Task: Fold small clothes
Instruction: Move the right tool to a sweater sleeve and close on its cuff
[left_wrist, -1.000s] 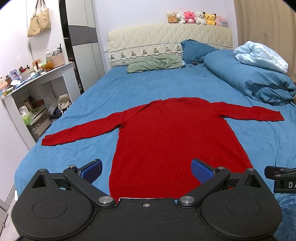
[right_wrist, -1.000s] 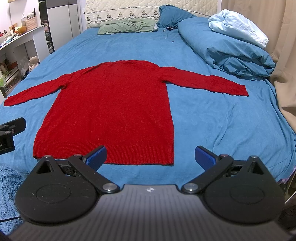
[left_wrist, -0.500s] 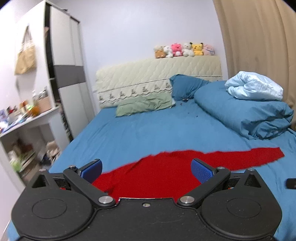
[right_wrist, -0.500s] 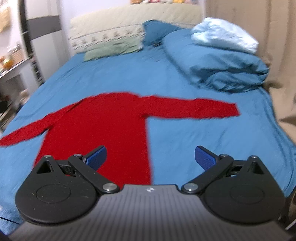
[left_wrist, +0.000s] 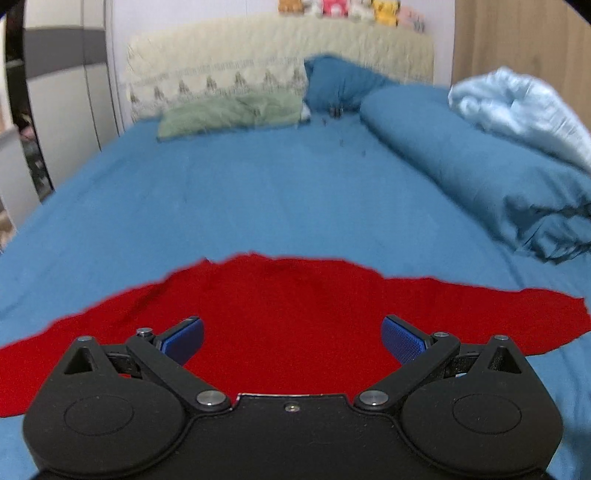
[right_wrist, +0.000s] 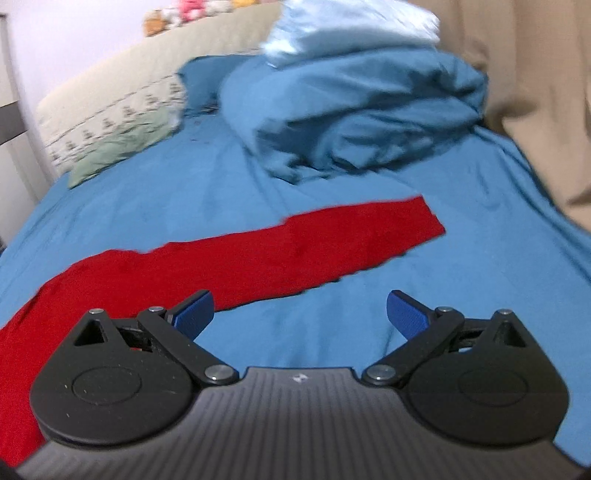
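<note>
A blue sheet (left_wrist: 258, 192) covers the bed; at its head stands a cream quilted headboard (left_wrist: 229, 70) with a row of plush toys (left_wrist: 347, 9) along the top, blurred. A green pillow (left_wrist: 232, 114) lies against the headboard, a dark blue pillow (left_wrist: 340, 85) just beside it; a rolled blue duvet (right_wrist: 354, 122) lies along the bed's right side with a pale blue blanket (right_wrist: 351, 26) on top, and beige curtains (right_wrist: 535, 74) hang beyond; a grey-and-white wardrobe (left_wrist: 62, 74) stands left of the bed.

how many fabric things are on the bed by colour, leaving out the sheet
red: 1, the sweater
green: 1, the pillow
dark blue: 2, the pillow and the duvet
light blue: 1, the blanket
total: 5
</note>
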